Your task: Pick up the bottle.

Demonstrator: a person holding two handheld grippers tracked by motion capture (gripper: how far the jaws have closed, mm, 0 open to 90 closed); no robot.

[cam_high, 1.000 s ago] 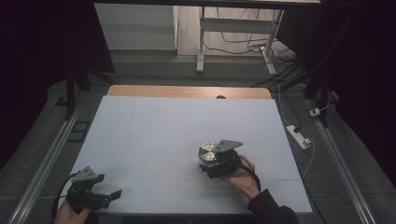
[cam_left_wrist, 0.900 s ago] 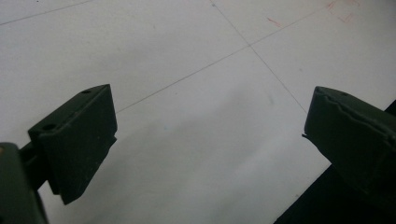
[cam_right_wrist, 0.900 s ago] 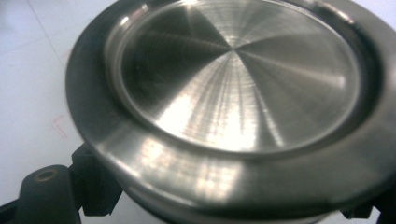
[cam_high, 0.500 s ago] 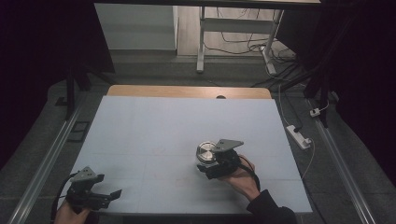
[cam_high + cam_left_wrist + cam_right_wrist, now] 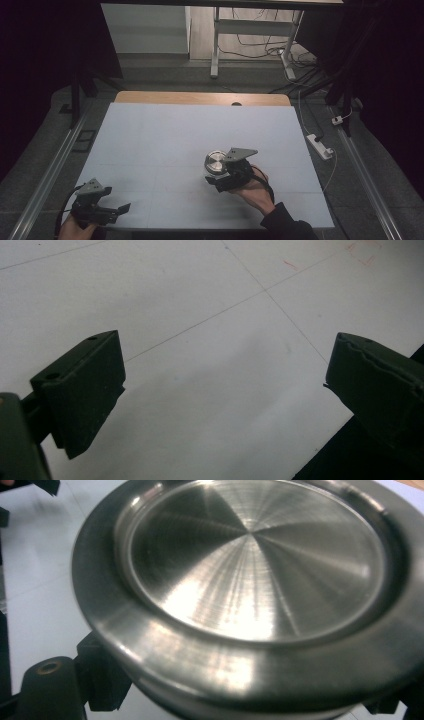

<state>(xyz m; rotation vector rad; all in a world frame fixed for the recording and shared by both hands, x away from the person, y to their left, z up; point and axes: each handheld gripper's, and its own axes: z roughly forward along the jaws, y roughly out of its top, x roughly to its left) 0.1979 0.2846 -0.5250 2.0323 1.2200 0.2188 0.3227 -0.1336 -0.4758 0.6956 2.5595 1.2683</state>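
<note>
Right gripper (image 5: 216, 175) clamps what looks like a round brushed-steel dish (image 5: 216, 162) by its rim; left gripper (image 5: 119, 211) gapes wide over the white table (image 5: 165, 135).

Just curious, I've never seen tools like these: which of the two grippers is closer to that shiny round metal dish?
Right. The right gripper is clamped on the metal dish; the left gripper rests open near the table's front left corner, far off.

Lab: white-topped table (image 5: 150, 135), floor cables (image 5: 260, 50), dark surroundings.
</note>
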